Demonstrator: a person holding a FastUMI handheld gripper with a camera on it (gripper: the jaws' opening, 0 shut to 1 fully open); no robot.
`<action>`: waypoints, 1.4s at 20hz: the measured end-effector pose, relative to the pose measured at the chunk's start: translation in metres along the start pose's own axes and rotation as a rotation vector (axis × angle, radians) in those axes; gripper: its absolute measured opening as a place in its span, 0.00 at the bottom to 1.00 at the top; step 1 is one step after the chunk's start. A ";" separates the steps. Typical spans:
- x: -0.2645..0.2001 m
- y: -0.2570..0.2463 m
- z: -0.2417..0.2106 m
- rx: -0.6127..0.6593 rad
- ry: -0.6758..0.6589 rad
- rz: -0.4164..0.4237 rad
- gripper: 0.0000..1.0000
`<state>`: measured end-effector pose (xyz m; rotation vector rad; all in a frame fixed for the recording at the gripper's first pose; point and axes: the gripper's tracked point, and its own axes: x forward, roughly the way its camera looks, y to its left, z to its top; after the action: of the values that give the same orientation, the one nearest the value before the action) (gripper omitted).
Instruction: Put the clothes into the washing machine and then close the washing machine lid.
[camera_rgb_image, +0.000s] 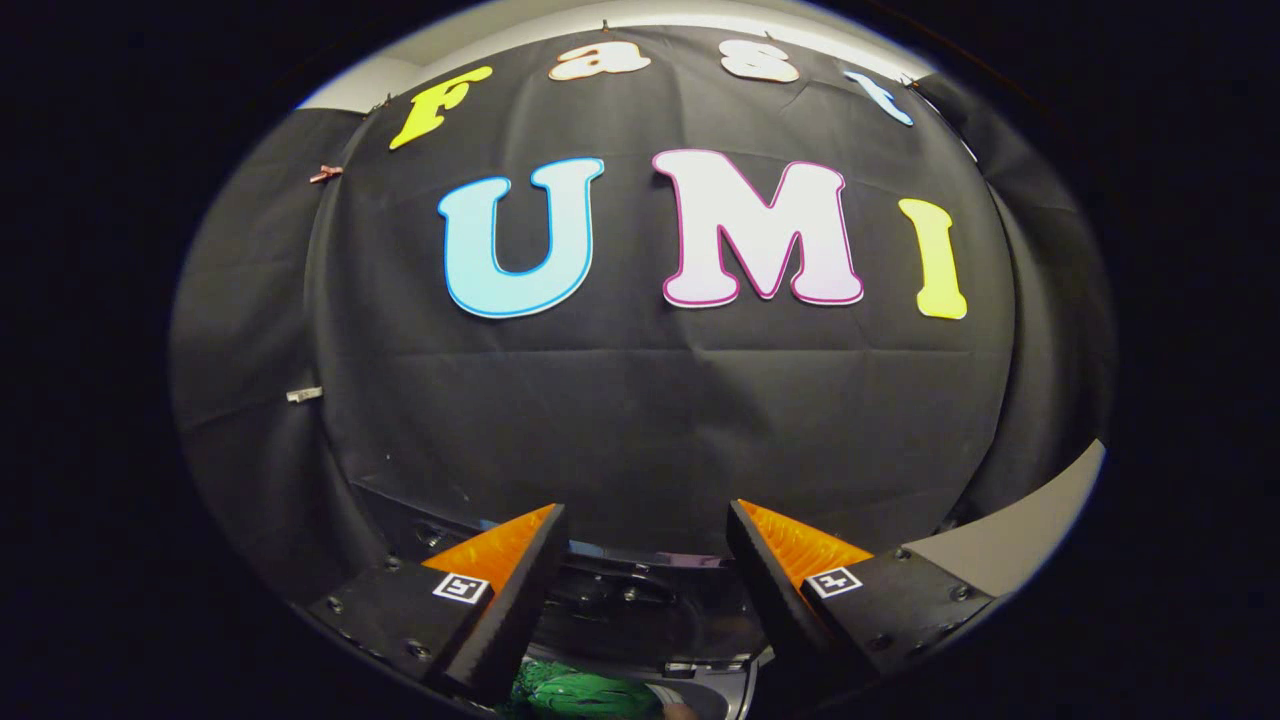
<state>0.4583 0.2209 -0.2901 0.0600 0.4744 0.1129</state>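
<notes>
The gripper (648, 530) points at the black cloth wall (650, 400) of the booth, its two fingers spread apart with nothing held between them. Below and between the fingers sits the dark open top of the washing machine (640, 610). A green piece of clothing (570, 692) lies low down between the fingers, beside the machine's pale rim (725, 690)

Gripper (645, 520) with wedge-shaped jaws on screwed mounts carrying square black-and-white markers.
</notes>
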 end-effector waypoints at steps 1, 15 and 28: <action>0.000 0.001 -0.001 0.001 0.006 0.000 0.99; -0.002 -0.004 -0.007 0.043 0.062 -0.025 1.00; -0.087 0.009 -0.033 0.048 0.078 -0.030 1.00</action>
<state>0.3655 0.2206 -0.2794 0.0957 0.5556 0.0748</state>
